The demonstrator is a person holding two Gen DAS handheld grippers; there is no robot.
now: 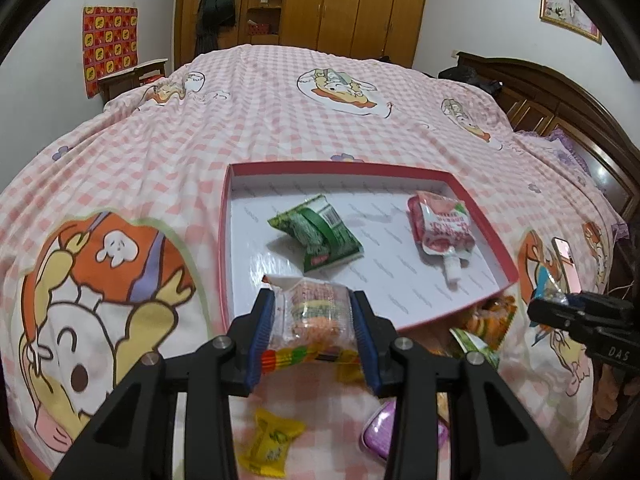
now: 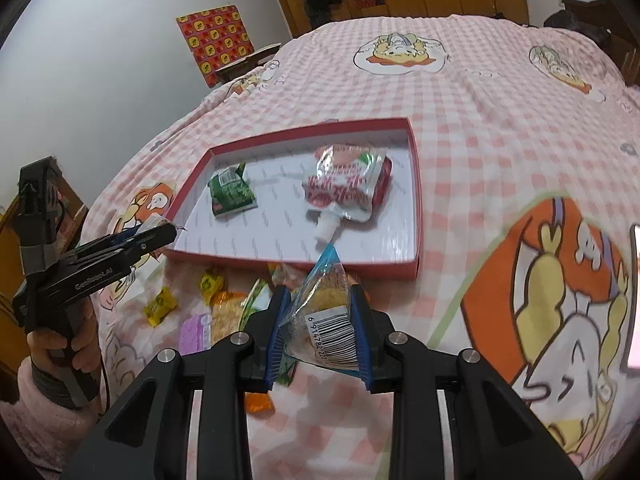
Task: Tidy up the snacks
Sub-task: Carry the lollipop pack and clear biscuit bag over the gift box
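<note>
The tray [image 1: 230,216] lies flat on the bed [image 1: 160,152]. In it, the flat packet [image 1: 316,232] sits left and the spouted pouch [image 1: 440,226] right, well apart. Loose snacks [image 2: 188,300] lie on the bed before the tray's near wall.

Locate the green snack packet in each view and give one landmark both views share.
Left wrist: green packet lies in the red tray, left of centre.
Right wrist: green packet lies at the tray's left end.
Shared landmark: the spouted pink pouch in the same tray.
</note>
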